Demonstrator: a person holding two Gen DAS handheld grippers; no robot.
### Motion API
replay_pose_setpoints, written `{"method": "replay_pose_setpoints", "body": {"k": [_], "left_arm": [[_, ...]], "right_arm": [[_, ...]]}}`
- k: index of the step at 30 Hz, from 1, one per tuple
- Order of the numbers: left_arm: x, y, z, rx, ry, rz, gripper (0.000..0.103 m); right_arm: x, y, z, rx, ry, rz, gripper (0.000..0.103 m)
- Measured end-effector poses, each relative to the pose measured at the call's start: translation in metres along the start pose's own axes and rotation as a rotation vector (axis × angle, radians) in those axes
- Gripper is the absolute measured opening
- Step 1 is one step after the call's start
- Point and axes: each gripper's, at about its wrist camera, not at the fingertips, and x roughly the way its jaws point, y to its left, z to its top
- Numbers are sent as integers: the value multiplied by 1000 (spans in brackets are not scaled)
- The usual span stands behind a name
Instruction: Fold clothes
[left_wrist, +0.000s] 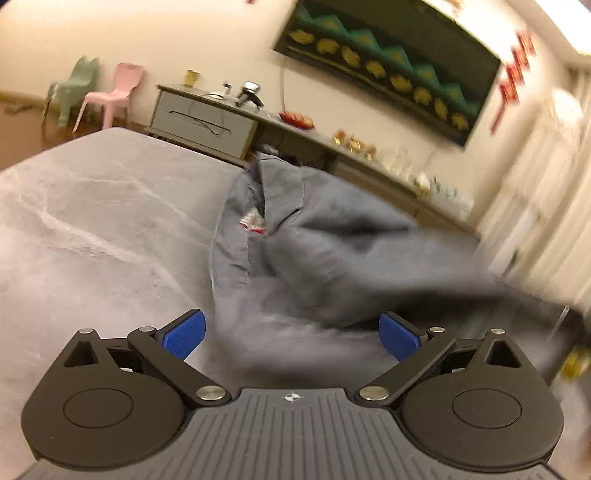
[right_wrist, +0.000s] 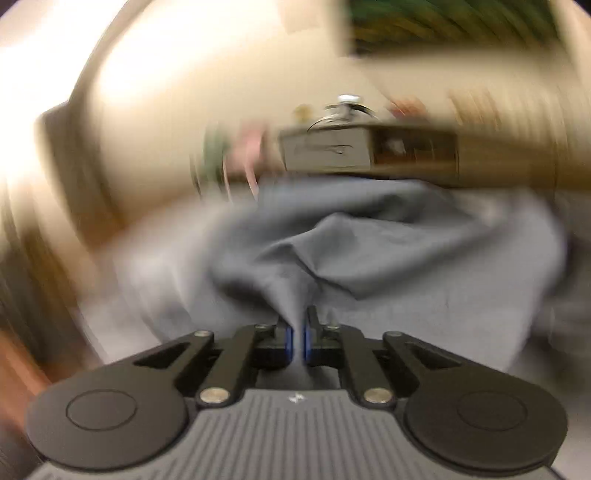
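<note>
A grey garment (left_wrist: 314, 236) lies bunched on the grey marbled table (left_wrist: 92, 221), with a small red-and-white label showing near its collar. My left gripper (left_wrist: 291, 336) is open, its blue pads (left_wrist: 186, 332) spread wide just short of the garment's near edge, holding nothing. In the right wrist view the same grey garment (right_wrist: 369, 251) is pulled into a ridge, and my right gripper (right_wrist: 297, 339) is shut on a pinch of its fabric. The right wrist view is heavily motion-blurred.
A long grey sideboard (left_wrist: 221, 114) with small objects stands against the far wall beyond the table, under a dark framed picture (left_wrist: 388, 62). A pink chair (left_wrist: 114, 96) and a green chair (left_wrist: 74, 88) stand at the far left. Pale curtains (left_wrist: 546, 192) hang at right.
</note>
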Motion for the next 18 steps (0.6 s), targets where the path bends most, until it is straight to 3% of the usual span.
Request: {"method": "replay_pose_setpoints", "body": {"k": [1,3,5,7,11,15,18], "left_arm": [[2,-7,-2,29,7,-6,99],[7,-22,-6,76,29,-48,99],[12,-36,-9,103,56,-101,99],[18,-42,-7,72,88,-174,102],[52,-23,4,-173,191,-257,102],[82,-7,17,-393,220,-376,99],[82,-13,48,-421,140,-438,97]], "right_arm": [[-12,-17,11,137,-28,54,6],[-14,-46,9,283,-9,97,6],[-6,-80,-10,524,60,156,6],[1,-95,-26,652,103,196,6],[-7,-84,-30,662,105,256,6],[-18,-74,-28,636,109,294,6],[-19,-71,-27,612,144,306,6]]}}
